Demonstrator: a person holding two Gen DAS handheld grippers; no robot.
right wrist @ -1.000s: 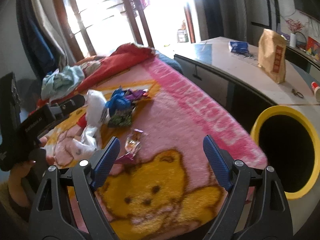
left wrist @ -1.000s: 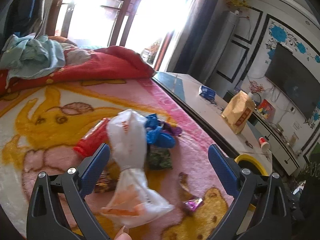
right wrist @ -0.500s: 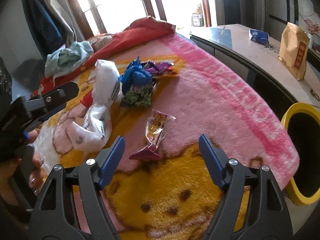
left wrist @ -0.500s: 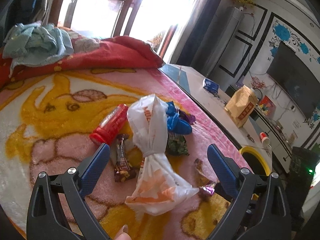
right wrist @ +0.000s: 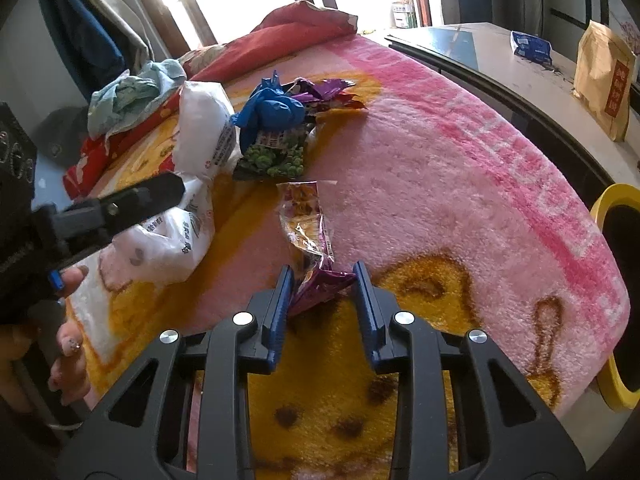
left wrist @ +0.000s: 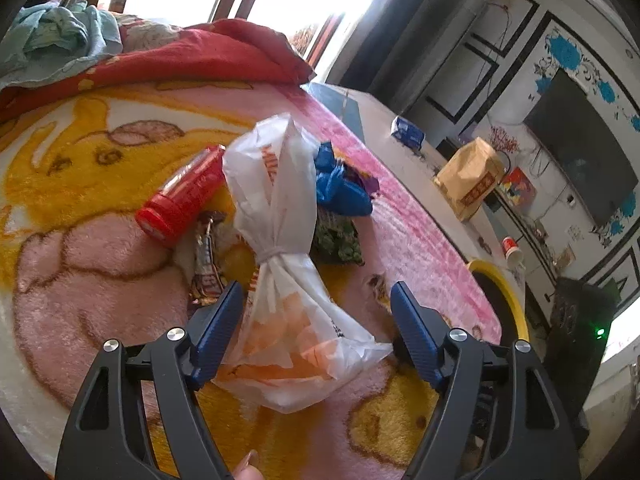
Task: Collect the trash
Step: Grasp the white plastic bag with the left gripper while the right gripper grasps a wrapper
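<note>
A knotted white plastic bag (left wrist: 280, 264) lies on the pink and yellow blanket (left wrist: 80, 280). My left gripper (left wrist: 316, 300) is open with its jaws on either side of the bag's near end. My right gripper (right wrist: 322, 276) has its jaws closing around the purple end of a crinkled snack wrapper (right wrist: 308, 224); the pads are close to it but still apart. The white bag also shows in the right wrist view (right wrist: 192, 152). A blue bag (right wrist: 276, 108), a green wrapper (right wrist: 276, 156), purple wrappers (right wrist: 324, 88), a red tube (left wrist: 184, 196) and a candy bar wrapper (left wrist: 206, 260) lie around.
A yellow-rimmed bin (right wrist: 616, 296) stands beside the bed at the right. A pale table (right wrist: 520, 68) behind holds a brown paper bag (right wrist: 604, 76) and a blue packet (right wrist: 532, 46). Red bedding (left wrist: 180, 56) and a pale cloth (left wrist: 60, 40) lie at the bed's far end.
Both grippers moved forward and down. The left jaws narrowed around the white bag's end. The right jaws narrowed a lot around the snack wrapper's purple end.
</note>
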